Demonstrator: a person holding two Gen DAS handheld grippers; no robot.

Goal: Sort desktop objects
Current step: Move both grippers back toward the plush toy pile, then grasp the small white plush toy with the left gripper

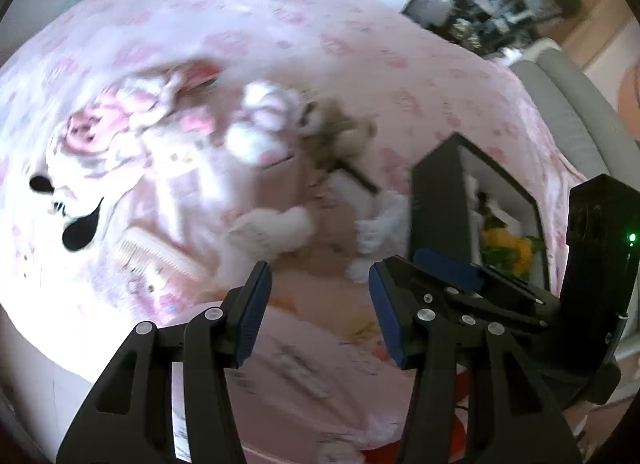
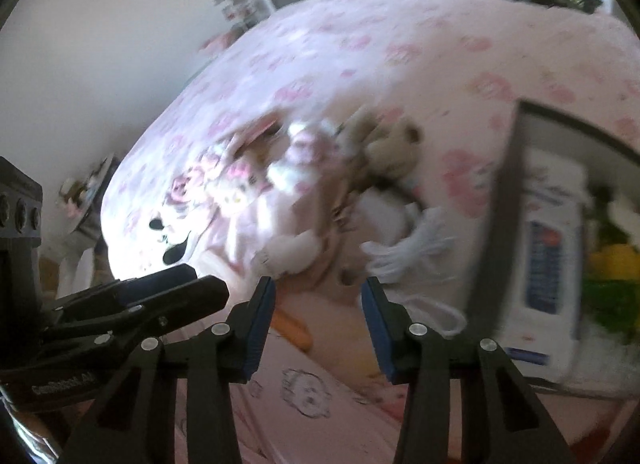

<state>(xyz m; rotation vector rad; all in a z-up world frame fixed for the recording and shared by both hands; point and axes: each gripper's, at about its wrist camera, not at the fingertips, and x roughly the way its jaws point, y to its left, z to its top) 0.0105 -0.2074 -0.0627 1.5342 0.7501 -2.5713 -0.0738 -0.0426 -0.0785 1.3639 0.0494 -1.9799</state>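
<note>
We see both frames blurred, so small detail is lost. Landmark: the dark rectangular storage box [image 1: 436, 200] on the pink rose-print bed cover [image 1: 280, 24]. Inside the box, yellow and green items [image 1: 508, 252] and a white packet with blue print [image 2: 548, 260]; we cannot tell what they are.

Left of the box, just beside it, a white fluffy soft thing [image 1: 380, 224] lies on the cover. Further left of the box sits a heap of soft toys: a tan-brown plush animal [image 1: 344, 132], a white-and-pink plush [image 1: 264, 124] touching it, and a white fluffy plush [image 1: 276, 232] below them. Well left of the box, a white item with black blotches [image 1: 76, 220] and a pale ribbed comb-like piece [image 1: 156, 256]; identity unclear.

Our left gripper [image 1: 320, 304], black with blue pads, hangs above the cover, left of the box and nearer the camera than the heap; it is released, jaws apart with nothing between them. Our right gripper [image 2: 318, 312] is likewise released, jaws spread, nothing between the pads, hovering left of the box over the cover edge. In the right wrist view the left gripper shows at the left edge, beside ours. Pink printed fabric [image 2: 312, 392] lies below both grippers.
</note>
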